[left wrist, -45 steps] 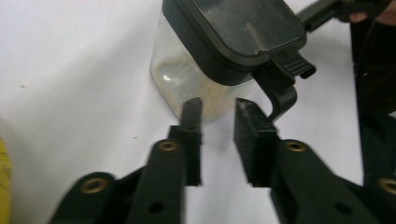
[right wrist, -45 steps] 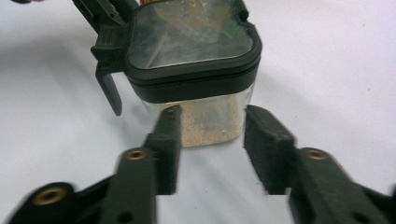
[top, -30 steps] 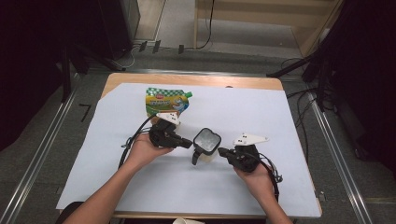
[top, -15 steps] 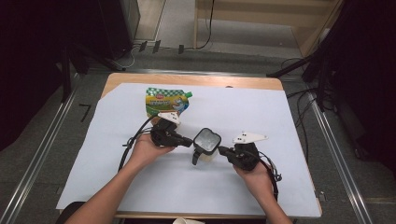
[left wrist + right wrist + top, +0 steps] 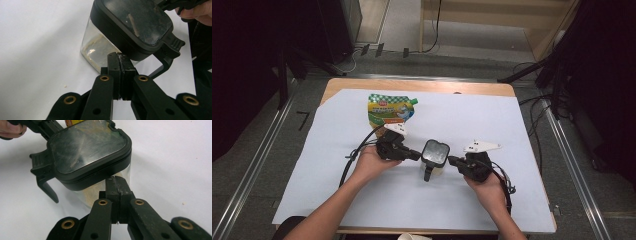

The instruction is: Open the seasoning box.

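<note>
While both sets of fingers are shut on nothing, we flank the jar (image 5: 434, 156) mid-bench.
We judge it light, stiff, slick-walled; left gripper (image 5: 121, 65) and right gripper (image 5: 117, 187) should take its lid (image 5: 87, 151) rim or handle (image 5: 44, 180).

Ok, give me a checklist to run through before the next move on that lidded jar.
1. Jar upright on the white sheet: ok.
2. Black lid seated on the jar: ok, looks closed all round.
3. Left gripper jaws shut, tips at the jar's clear wall: ok; contact cannot tell.
4. Right gripper jaws shut, tips under the lid's rim: ok; contact cannot tell.
5. Lid latch locked: cannot tell.
6. Green pouch apart from the jar: ok.
</note>
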`<control>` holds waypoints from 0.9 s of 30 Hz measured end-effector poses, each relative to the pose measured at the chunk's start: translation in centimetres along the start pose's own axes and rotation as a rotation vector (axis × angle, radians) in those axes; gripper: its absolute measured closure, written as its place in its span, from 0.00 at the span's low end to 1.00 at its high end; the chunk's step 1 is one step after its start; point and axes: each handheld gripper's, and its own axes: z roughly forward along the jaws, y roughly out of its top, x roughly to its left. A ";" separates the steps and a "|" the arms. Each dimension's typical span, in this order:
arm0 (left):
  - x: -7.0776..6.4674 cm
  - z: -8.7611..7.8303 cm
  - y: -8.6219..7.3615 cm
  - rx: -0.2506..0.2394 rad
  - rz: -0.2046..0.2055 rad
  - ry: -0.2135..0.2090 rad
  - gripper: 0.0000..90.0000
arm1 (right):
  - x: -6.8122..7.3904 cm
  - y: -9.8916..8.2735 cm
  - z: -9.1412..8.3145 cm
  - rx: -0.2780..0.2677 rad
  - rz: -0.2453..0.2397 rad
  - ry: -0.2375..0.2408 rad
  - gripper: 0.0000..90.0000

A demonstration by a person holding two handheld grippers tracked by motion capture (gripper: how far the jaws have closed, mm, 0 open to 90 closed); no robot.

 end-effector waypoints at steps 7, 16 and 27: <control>-0.1 0.0 0.0 0.003 0.000 -0.013 1.00 | -0.1 0.1 0.1 0.001 0.005 -0.015 1.00; -0.6 0.2 0.0 0.010 0.004 -0.024 1.00 | -0.6 0.5 0.8 -0.008 0.024 -0.039 1.00; -0.7 0.2 -0.3 -0.005 -0.015 -0.043 0.98 | -0.8 1.1 1.7 -0.018 0.027 -0.062 1.00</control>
